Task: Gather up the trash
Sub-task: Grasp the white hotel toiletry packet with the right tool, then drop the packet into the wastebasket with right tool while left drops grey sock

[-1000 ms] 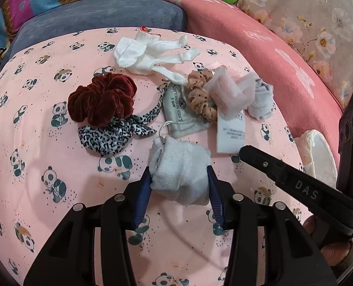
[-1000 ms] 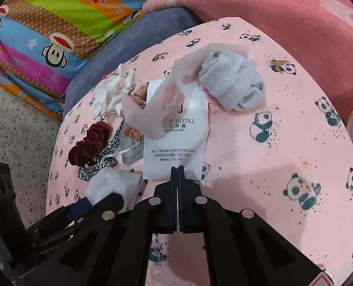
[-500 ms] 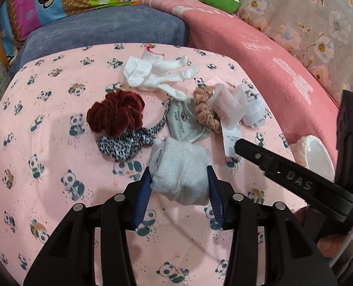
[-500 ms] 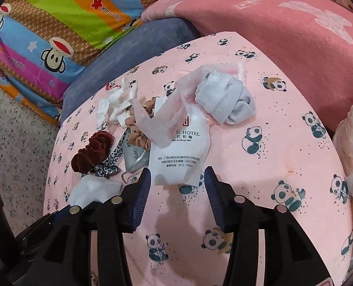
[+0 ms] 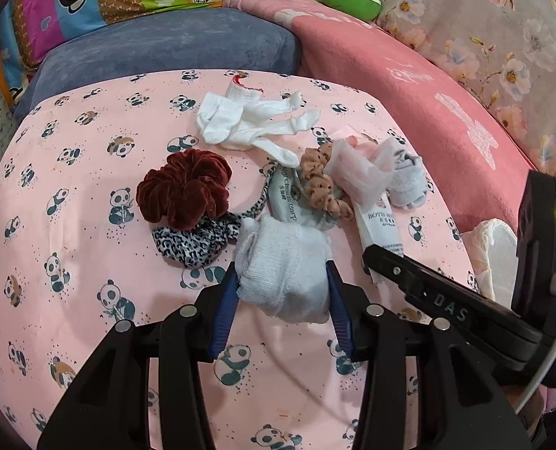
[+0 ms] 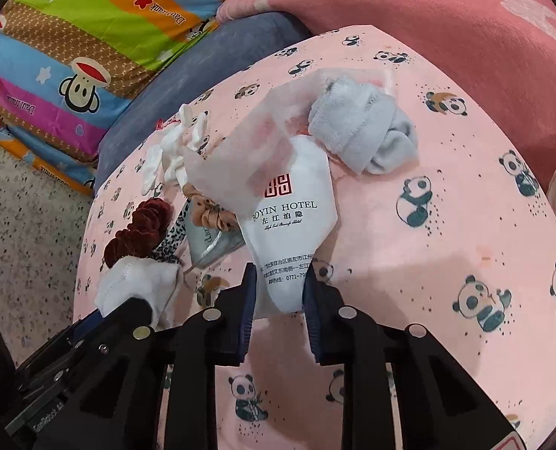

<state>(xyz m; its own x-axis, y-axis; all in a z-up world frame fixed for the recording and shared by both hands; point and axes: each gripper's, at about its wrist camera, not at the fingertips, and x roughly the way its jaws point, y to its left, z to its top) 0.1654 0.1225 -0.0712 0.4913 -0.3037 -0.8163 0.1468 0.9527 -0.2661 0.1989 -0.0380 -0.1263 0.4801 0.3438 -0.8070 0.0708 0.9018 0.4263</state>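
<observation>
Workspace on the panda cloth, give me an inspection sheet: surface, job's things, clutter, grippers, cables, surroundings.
Surface: pink panda-print cloth, faint stains.
Job's things: white Boyin Hotel paper packet partly under a translucent pink wrapper; rolled pale grey sock.
Clutter: dark red velvet scrunchie, leopard-print scrunchie, tan dotted scrunchie, white knit gloves, grey drawstring pouch, second grey sock.
Grippers: left gripper shut on the rolled sock; right gripper open, fingers astride the packet's near end.
Cables: white cable on the right gripper.
Surroundings: blue cushion, pink blanket, striped monkey-print bedding.
</observation>
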